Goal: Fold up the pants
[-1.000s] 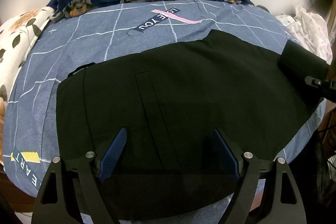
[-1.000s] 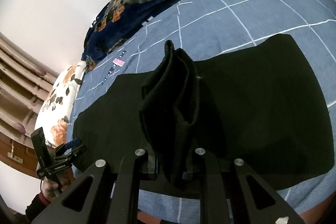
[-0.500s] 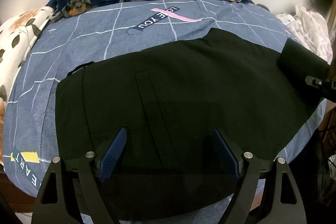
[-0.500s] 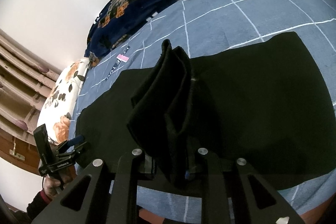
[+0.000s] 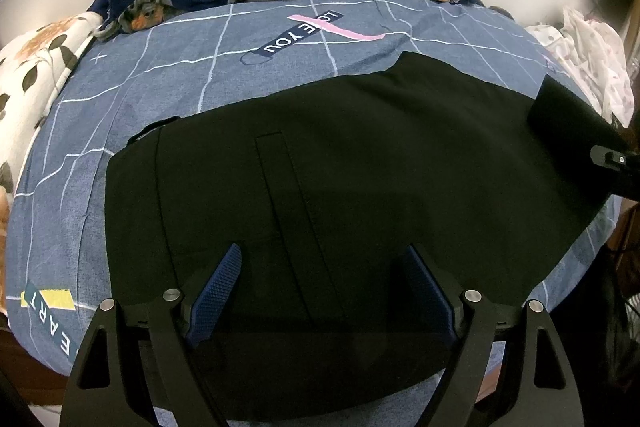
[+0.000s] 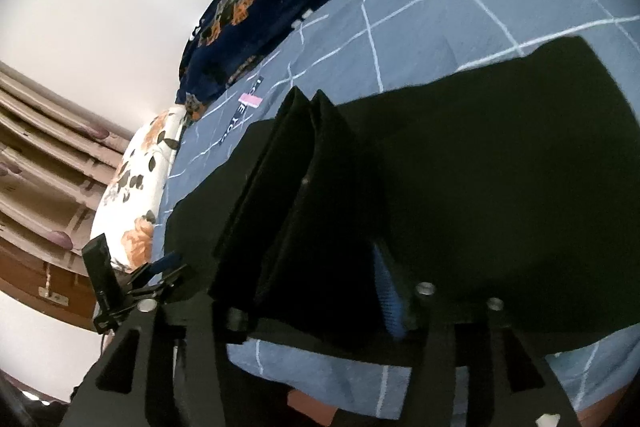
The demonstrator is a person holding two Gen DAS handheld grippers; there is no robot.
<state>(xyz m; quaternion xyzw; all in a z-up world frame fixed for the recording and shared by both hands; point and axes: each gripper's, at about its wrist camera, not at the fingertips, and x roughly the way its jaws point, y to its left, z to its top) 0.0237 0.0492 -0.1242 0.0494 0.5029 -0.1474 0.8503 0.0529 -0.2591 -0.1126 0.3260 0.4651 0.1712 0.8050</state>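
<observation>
The bed (image 5: 120, 115) is carrying black pants (image 5: 360, 167), which are lying flat across its middle. The left gripper (image 5: 320, 287), at six o'clock, is hovering with jaws wide apart, gripping nothing. The right gripper (image 6: 316, 291) has just been opening; a raised pants fold is standing loosely between its jaws.

Printed text is found only on the blue grid-pattern bedsheet (image 5: 120, 131).

Left wrist view: "LOVE YOU" is read in white capitals on a dark navy strip (image 5: 300, 35), crossed by a pink band that partly covers the "V". Near the lower left edge, "EART" is read on a second navy strip (image 5: 52, 319) beside a yellow patch; the word is cut off.

Right wrist view: the printed strip (image 6: 240, 115) is blurred; only "E YO" is made out.
</observation>
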